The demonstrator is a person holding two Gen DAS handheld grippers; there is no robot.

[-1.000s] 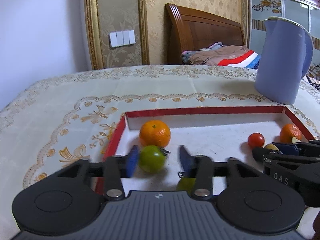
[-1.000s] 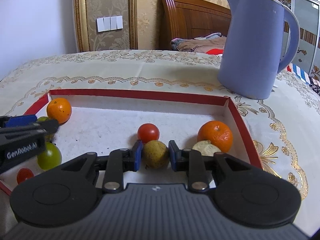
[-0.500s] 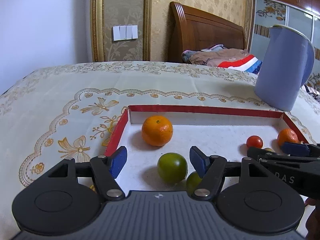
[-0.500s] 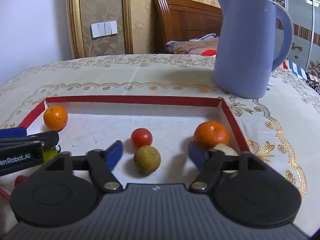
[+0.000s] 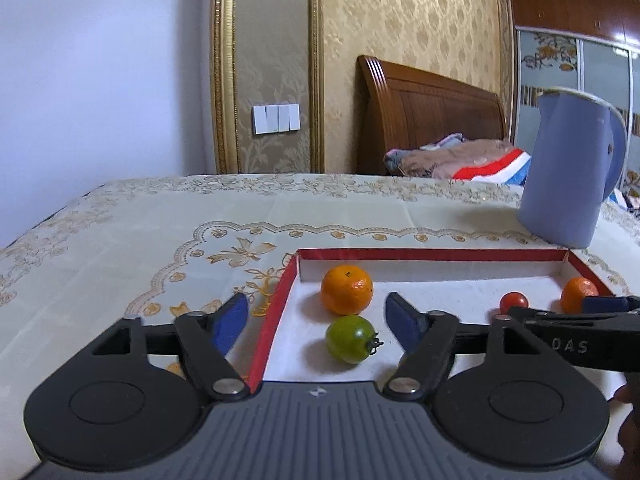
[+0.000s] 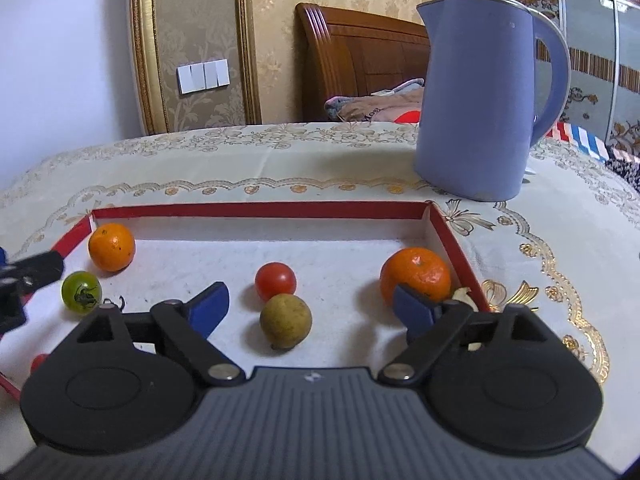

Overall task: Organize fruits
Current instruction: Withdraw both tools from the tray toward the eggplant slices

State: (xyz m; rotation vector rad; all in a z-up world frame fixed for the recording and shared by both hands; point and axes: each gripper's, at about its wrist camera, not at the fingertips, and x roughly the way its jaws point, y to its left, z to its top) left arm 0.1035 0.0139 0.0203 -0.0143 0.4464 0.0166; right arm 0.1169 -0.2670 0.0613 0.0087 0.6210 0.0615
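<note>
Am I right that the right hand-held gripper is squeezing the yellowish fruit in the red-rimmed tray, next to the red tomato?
Not quite. In the right wrist view the right hand-held gripper is open: its jaws have just been opening and stand clear of the yellowish fruit, which lies loose between them. The rest holds: the fruit is in the red-rimmed tray, next to the red tomato.

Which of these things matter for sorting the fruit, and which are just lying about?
Part of the job:
tray
two oranges
green tomato
red tomato
yellowish fruit
left gripper, open
right gripper, open

Just lying about:
blue jug
tablecloth
light switches
</note>
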